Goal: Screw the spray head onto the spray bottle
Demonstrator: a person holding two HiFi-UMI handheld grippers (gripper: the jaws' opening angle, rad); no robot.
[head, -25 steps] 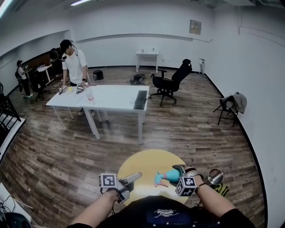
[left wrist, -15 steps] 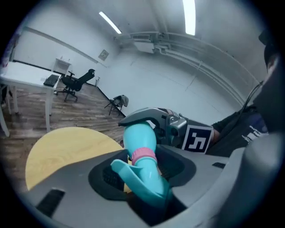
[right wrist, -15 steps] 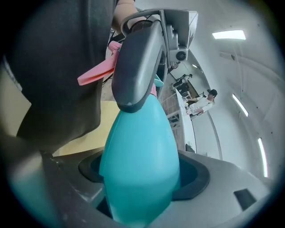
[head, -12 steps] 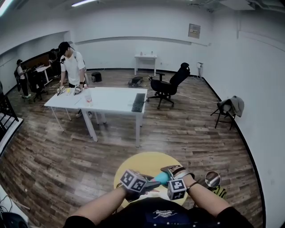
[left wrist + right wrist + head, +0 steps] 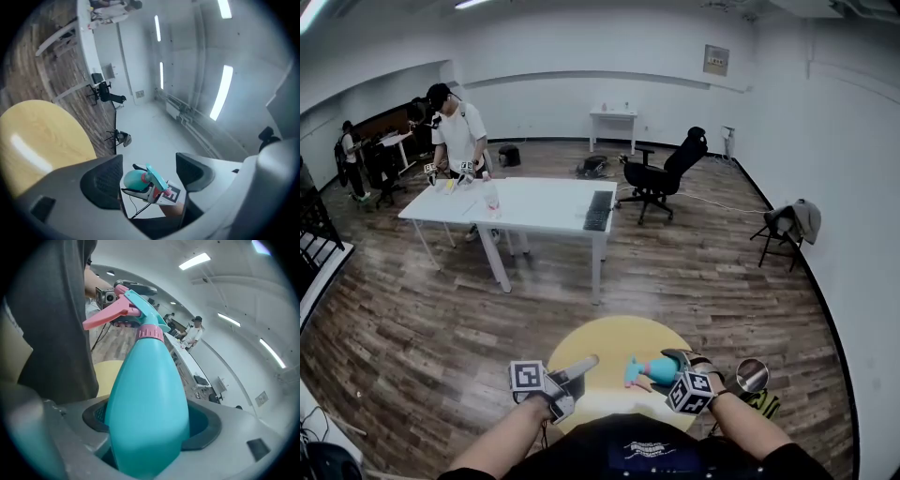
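Right gripper (image 5: 150,425): jaws closed on the bottle (image 5: 147,394), pads pressing both sides of the wide teal body near its base. The bottle runs away from the jaws to a pink collar (image 5: 150,332). The teal spray head (image 5: 140,305) sits on the neck, and its pink trigger (image 5: 110,315) sticks out to the side. Cannot tell whether the collar is threaded fully home. Left gripper (image 5: 584,364): jaws have just been opening and now stand wide, with nothing between the pads. In its own view the bottle shows only through the gap, farther off and clear of both jaws. In the head view the two grippers face each other low in the frame. The spray head points toward the left gripper, near it but apart. Both are held over a round yellow table (image 5: 614,336) on a wood floor (image 5: 412,319). Farther out is a long white table (image 5: 534,199) with a dark keyboard (image 5: 597,209) at one end. A person (image 5: 459,136) stands behind that table. A black office chair (image 5: 661,173) is to its right.
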